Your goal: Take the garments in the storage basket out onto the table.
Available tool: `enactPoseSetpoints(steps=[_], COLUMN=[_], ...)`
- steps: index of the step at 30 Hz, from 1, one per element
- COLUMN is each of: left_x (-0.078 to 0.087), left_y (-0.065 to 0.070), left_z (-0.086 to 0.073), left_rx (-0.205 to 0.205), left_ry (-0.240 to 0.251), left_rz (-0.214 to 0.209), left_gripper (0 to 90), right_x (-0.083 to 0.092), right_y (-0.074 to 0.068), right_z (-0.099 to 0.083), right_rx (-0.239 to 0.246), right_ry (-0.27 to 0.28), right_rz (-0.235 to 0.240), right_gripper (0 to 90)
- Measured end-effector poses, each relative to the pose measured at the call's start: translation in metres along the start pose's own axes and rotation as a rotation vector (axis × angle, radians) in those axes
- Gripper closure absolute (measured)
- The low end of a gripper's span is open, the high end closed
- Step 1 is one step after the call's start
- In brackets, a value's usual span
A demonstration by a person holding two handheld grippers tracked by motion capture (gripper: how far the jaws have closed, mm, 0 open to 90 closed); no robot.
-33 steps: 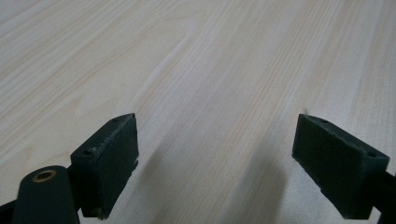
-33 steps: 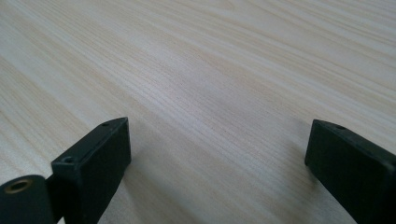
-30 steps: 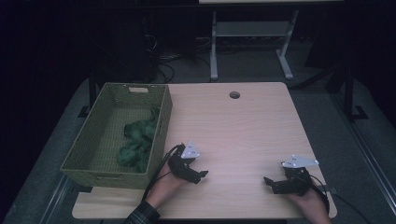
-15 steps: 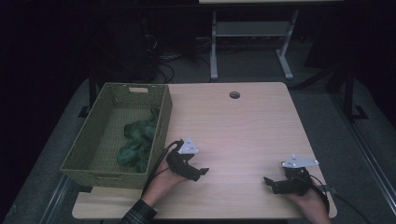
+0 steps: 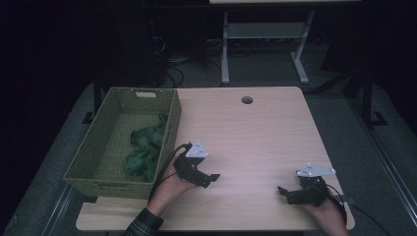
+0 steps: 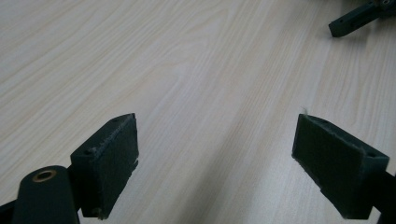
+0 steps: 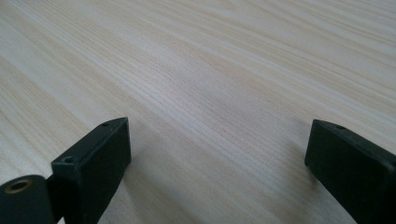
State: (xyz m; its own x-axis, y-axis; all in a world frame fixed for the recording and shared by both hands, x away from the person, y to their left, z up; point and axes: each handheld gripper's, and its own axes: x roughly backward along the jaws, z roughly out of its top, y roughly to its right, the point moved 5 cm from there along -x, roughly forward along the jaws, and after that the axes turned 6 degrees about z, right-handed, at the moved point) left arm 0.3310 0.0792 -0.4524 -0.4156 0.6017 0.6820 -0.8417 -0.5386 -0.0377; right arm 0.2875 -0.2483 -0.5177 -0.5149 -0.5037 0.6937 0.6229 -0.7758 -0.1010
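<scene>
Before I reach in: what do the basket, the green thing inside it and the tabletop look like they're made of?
Basket: olive woven wicker or plastic rattan, judging by the ribbed weave; matte. Green bundle: soft cloth, crumpled in folds, probably fabric. Table: pale wood or wood-look laminate, with fine straight grain and a smooth, low-sheen finish.

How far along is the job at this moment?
Done, apparently: the green cloth lies inside the woven basket. In hand: nothing; the left tongs and right tongs are both open over the bare table. Nothing else visibly awaits handling.
</scene>
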Motion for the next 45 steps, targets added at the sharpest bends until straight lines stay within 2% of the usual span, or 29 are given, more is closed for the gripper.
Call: enactPoseSetpoints(steps=[2, 5, 9, 18, 19, 25, 27, 35, 45], left_x=[0.003, 0.005, 0.011, 0.025, 0.026, 0.030, 0.031, 0.038, 0.050], left_y=[0.001, 0.001, 0.000, -0.004, -0.004, -0.007, -0.011, -0.024, -0.037], left_z=[0.003, 0.005, 0.011, 0.027, 0.029, 0.034, 0.037, 0.045, 0.044], left_rx=[0.009, -0.001, 0.010, -0.016, -0.008, -0.014, -0.029, -0.031, -0.042], left_ry=[-0.004, -0.010, 0.003, 0.023, 0.027, 0.031, 0.026, 0.019, 0.013], left_rz=[-0.015, -0.017, -0.017, -0.018, -0.021, -0.030, -0.031, -0.029, -0.017], left_gripper=[13.9, 14.0, 13.9, 14.1, 14.1, 14.1, 14.1, 14.1, 15.3], right_x=[0.000, 0.000, 0.000, 0.000, 0.000, 0.000, 0.000, 0.000, -0.002], right_y=[0.000, 0.000, 0.000, 0.000, 0.000, 0.000, 0.000, 0.000, 0.000], right_z=[0.000, 0.000, 0.000, 0.000, 0.000, 0.000, 0.000, 0.000, 0.002], right_rx=[0.000, 0.000, 0.000, -0.001, 0.000, -0.001, 0.003, 0.001, 0.001], right_ry=[0.000, 0.000, 0.000, 0.000, 0.000, 0.000, 0.001, 0.000, -0.001], right_rz=[0.000, 0.000, 0.000, 0.000, 0.000, -0.001, 0.000, 0.000, 0.000], right_gripper=[6.7, 6.7, 6.7, 6.7, 6.7, 6.7, 6.5, 6.5, 5.3])
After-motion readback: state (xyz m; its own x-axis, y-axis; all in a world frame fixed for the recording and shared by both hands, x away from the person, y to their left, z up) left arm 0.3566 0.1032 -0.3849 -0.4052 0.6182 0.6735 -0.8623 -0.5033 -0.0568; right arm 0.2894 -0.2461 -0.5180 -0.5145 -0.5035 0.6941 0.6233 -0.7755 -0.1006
